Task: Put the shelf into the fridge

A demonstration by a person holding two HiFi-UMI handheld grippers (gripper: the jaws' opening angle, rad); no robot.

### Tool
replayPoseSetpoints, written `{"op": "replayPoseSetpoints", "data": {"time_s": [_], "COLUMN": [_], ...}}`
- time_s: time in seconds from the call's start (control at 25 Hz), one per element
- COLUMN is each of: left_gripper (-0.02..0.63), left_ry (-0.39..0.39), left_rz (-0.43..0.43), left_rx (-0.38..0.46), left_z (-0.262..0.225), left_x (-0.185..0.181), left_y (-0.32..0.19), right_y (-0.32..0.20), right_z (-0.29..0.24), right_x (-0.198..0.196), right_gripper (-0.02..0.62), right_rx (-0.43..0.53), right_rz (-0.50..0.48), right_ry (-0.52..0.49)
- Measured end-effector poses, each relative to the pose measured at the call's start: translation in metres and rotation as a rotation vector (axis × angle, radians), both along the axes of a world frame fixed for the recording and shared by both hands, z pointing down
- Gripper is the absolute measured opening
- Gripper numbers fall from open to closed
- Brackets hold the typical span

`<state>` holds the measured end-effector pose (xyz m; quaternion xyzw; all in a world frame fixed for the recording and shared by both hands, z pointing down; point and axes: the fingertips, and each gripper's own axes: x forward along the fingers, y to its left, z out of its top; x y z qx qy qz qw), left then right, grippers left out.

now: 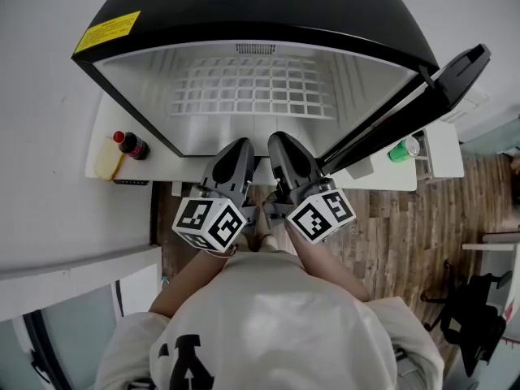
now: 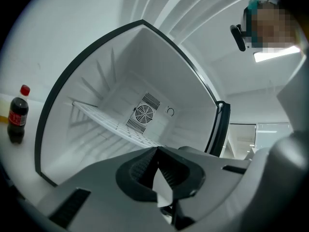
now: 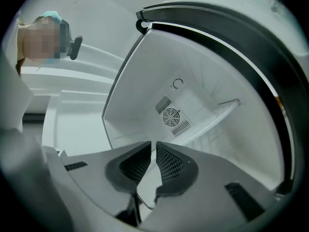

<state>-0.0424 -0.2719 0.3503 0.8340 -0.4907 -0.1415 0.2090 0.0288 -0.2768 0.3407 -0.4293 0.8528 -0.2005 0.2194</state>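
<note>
A yellow bottle (image 1: 108, 159) and a dark cola bottle (image 1: 132, 145) with a red cap stood side by side at the left end of the white desk (image 1: 162, 167), just beside the black fridge (image 1: 268, 6). The fridge stood wide open and faced the person. The white wire shelf (image 1: 252, 88) was already inside, lying level across the compartment with its edges at the ribbed side walls. It sat in front of the round fan grille (image 2: 144, 113) on the back wall. Before the opening, the left hand-held gripper (image 1: 240, 146) pointed into the fridge, its jaws closed tip to tip and holding nothing. Just beside it, the right hand-held gripper (image 1: 279, 140) pointed the same way. Its ribbed pads were drawn together to a thin slit, and it too held nothing. Neither tool touched the shelf, which lay well back from both tips. The marker cubes on the two tools sat near each other above the person's white shirt (image 1: 268, 315). To the right, the fridge door (image 1: 422, 104) swung out at an angle over the desk's far end. A small green container (image 1: 402, 149) rested there, just beside the door's lower edge. Wooden floor (image 1: 398, 234) showed beyond the desk.
</note>
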Motion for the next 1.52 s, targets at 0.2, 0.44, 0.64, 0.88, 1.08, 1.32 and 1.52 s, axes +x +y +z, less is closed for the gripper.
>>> {"op": "replayPoseSetpoints", "data": {"time_s": [0.2, 0.44, 0.64, 0.88, 1.08, 1.32, 1.52], "left_gripper": [0.005, 0.005, 0.005, 0.005, 0.005, 0.005, 0.005], "left_ry": [-0.018, -0.05, -0.047, -0.057, -0.058, -0.067, -0.084], "left_rz": [-0.023, -0.09, -0.136, -0.119, -0.102, -0.083, -0.054], "left_rx": [0.023, 0.028, 0.029, 0.05, 0.048, 0.045, 0.047], "left_z": [-0.001, 0.017, 0.017, 0.006, 0.01, 0.013, 0.007], "left_x": [0.011, 0.015, 0.011, 0.014, 0.007, -0.009, -0.025], "left_y": [0.011, 0.039, 0.052, 0.062, 0.085, 0.146, 0.213], "right_y": [0.013, 0.035, 0.048, 0.065, 0.093, 0.159, 0.228], "right_z": [-0.003, 0.001, 0.005, -0.004, 0.004, 0.006, 0.003], "right_x": [0.005, 0.011, 0.0, 0.001, -0.006, -0.02, -0.039], "right_gripper": [0.052, 0.052, 0.052, 0.052, 0.052, 0.052, 0.052], "right_rx": [0.034, 0.099, 0.104, 0.126, 0.114, 0.109, 0.115], "right_rz": [-0.047, -0.069, -0.131, -0.123, -0.11, -0.075, -0.058], "right_ry": [0.021, 0.082, 0.103, 0.093, 0.11, 0.127, 0.138]}}
